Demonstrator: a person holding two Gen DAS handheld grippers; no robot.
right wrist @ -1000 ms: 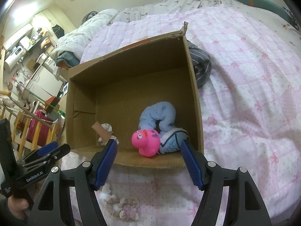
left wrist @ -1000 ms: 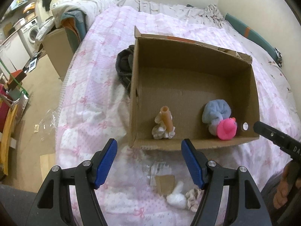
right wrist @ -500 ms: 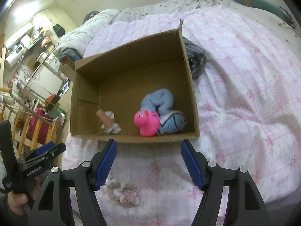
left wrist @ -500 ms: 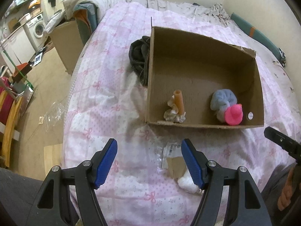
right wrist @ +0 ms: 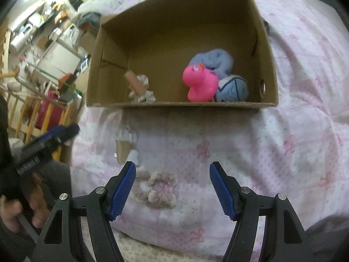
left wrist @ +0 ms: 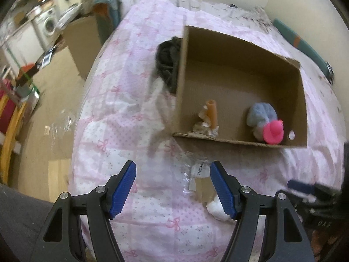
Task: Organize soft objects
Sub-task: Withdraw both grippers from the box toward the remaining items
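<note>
- Lying open on a pink patterned bedspread (right wrist: 272, 157), a cardboard box (right wrist: 181, 21) was seen; a pink duck toy (right wrist: 199, 83), a blue-grey soft bundle (right wrist: 214, 62), a pale blue stitched ball (right wrist: 234, 88) and a tube on a frilly scrunchie (right wrist: 139, 86) had already been placed inside, near the front wall.
- Outside the box, beige and pink scrunchies (right wrist: 156, 185) were left on the bedspread, just beyond the left finger of the right gripper (right wrist: 172, 187); a white soft lump (left wrist: 214, 208) and a scrap of clear packaging (left wrist: 196, 172) lay beside the right finger of the left gripper (left wrist: 173, 187).
- Both grippers were held spread wide with nothing pinched between the fingers.
- The task was judged partly done, with loose items left to collect.
- A risk was judged: bedspread fabric could be pinched along with a scrunchie; only one ring of the tangle could be lifted; packaging might be caught with the white lump.
</note>
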